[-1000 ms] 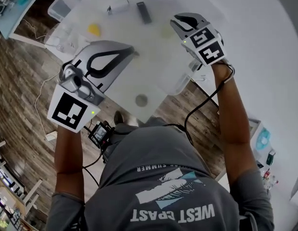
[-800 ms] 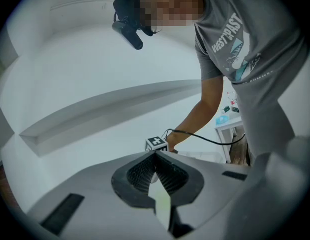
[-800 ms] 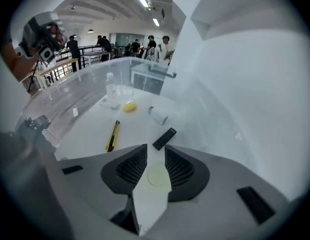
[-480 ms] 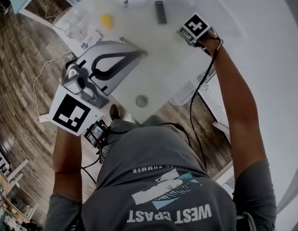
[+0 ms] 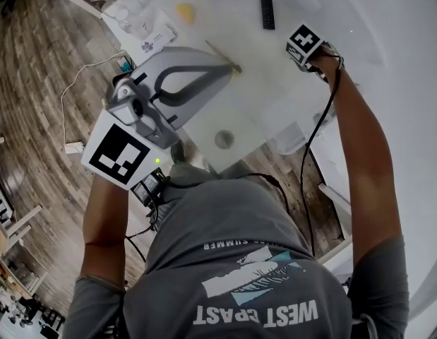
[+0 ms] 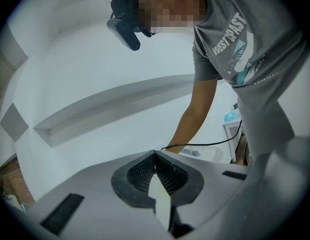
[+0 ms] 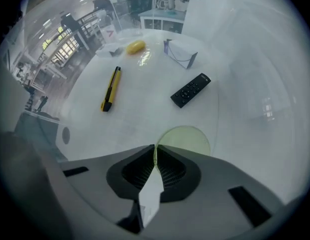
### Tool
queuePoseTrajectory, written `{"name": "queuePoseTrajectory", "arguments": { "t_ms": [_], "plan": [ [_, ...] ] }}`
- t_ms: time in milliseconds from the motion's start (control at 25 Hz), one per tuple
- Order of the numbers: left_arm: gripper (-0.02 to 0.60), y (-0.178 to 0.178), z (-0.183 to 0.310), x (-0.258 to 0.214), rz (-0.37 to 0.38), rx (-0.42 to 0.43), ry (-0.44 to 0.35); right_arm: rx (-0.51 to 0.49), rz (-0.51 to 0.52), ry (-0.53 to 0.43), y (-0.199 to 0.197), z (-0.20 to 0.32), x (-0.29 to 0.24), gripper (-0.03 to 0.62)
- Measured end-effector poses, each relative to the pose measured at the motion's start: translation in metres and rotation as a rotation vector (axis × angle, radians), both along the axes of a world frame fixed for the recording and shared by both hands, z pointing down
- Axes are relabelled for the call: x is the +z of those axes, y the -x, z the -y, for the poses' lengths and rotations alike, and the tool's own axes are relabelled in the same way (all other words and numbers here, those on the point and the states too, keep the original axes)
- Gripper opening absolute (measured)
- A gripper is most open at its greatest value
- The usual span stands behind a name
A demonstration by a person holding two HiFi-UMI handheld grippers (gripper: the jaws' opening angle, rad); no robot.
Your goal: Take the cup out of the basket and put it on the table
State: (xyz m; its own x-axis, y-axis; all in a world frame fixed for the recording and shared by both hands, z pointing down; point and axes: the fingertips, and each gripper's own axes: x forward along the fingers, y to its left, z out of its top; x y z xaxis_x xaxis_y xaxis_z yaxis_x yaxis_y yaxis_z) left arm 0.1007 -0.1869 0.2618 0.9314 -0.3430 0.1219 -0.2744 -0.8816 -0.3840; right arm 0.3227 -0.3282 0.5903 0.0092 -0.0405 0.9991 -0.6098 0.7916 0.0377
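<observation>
A pale green see-through cup (image 7: 187,138) stands on the white table (image 7: 144,114), seen from above in the right gripper view. My right gripper (image 7: 155,148) is right at the cup's near rim. Its jaws are closing, with the thin cup wall between the tips, and the pads seem to pinch it. From the head view only this gripper's marker cube (image 5: 306,44) shows, far out over the table, and the cup is hidden under it. My left gripper (image 5: 229,66) is held up above the table's near left side, shut and empty, and its own view points up at the person.
A black remote (image 7: 191,90), a yellow and black utility knife (image 7: 110,89), a yellow lump (image 7: 135,46) and a small white box (image 7: 181,52) lie beyond the cup. A grey round disc (image 5: 224,139) marks the table's near edge. A clear plastic bin (image 5: 292,136) stands on the floor beside it.
My right gripper has reached farther across the table and come down onto the cup, which is now hidden in the head view. The left gripper stays raised and shut.
</observation>
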Motion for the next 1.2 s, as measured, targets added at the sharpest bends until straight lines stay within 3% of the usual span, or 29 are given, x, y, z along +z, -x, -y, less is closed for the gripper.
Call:
{"name": "queuePoseTrajectory", "arguments": {
  "t_ms": [200,520,920,1200],
  "plan": [
    [0.009,0.013,-0.007,-0.001,0.014,0.005,-0.010,-0.026,0.023,-0.108,0.017,0.006,-0.032,0.029],
    [0.009,0.046,-0.018,-0.001,0.021,0.016,-0.026,-0.130,0.123,-0.439,0.095,0.007,-0.150,0.029],
    [0.009,0.117,-0.040,-0.006,0.018,0.011,-0.043,-0.182,0.190,-0.769,0.190,-0.064,-0.294,0.029],
    [0.009,0.154,-0.052,-0.002,0.008,0.005,-0.044,-0.266,0.248,-0.881,0.264,-0.114,-0.332,0.029]
  ]
}}
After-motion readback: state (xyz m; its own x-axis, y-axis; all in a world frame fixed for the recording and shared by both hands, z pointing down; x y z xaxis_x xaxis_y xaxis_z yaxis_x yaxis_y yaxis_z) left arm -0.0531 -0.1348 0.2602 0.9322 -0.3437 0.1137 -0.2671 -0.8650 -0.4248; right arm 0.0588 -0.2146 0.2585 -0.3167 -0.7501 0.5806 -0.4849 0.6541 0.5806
